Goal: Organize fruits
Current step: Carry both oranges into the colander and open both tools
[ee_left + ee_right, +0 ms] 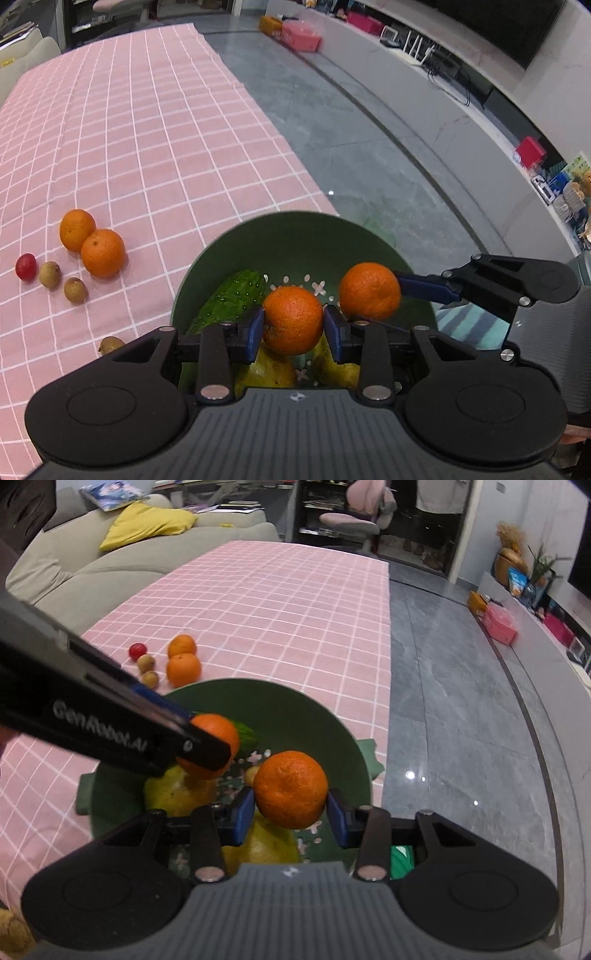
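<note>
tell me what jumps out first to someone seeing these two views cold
Two bright oranges held in mid-air over the green colander bowl: the left gripper clamps one orange and the right gripper clamps the other. Inside the bowl lie a cucumber and yellow fruit. Beyond it, on the pink checked cloth, two more oranges sit touching beside a few small fruits.

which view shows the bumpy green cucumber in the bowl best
The left wrist view: the bumpy green cucumber lies along the wall of the green perforated plastic bowl, mostly unobstructed. In the right wrist view only a sliver shows behind the round orange mandarin held by the left hand-held gripper.
</note>
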A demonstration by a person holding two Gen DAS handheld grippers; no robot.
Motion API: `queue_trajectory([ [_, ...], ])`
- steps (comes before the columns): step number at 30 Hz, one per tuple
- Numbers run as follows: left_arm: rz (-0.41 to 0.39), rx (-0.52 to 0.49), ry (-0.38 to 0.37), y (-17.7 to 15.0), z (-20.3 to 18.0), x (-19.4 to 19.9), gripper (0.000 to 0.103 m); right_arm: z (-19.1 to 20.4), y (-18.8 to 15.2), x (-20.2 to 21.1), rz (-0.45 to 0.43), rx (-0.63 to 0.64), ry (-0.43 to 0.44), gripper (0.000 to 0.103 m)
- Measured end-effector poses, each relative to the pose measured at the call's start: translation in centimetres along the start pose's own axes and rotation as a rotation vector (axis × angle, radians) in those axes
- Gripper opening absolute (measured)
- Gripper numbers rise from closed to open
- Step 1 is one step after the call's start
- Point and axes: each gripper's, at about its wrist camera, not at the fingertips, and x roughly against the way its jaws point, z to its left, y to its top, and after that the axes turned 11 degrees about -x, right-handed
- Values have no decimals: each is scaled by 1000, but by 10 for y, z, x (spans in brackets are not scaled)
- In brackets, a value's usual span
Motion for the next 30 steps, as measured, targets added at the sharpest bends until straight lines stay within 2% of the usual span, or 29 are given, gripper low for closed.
queue_trajectory([
  [8, 35, 0, 1, 7, 1, -16, 39, 5, 3, -20, 32, 8, 11, 40],
  [13, 48, -38, 26, 9, -6, -25, 39, 1, 5, -28, 54, -12, 7, 40],
  [20, 50, -44, 19, 8, -7, -26, 40, -8, 8, -35, 76, -78, 24, 40],
  [30, 32, -25, 18, 6, -6, -20, 51, -6, 6, -33, 67, -61, 23, 39],
])
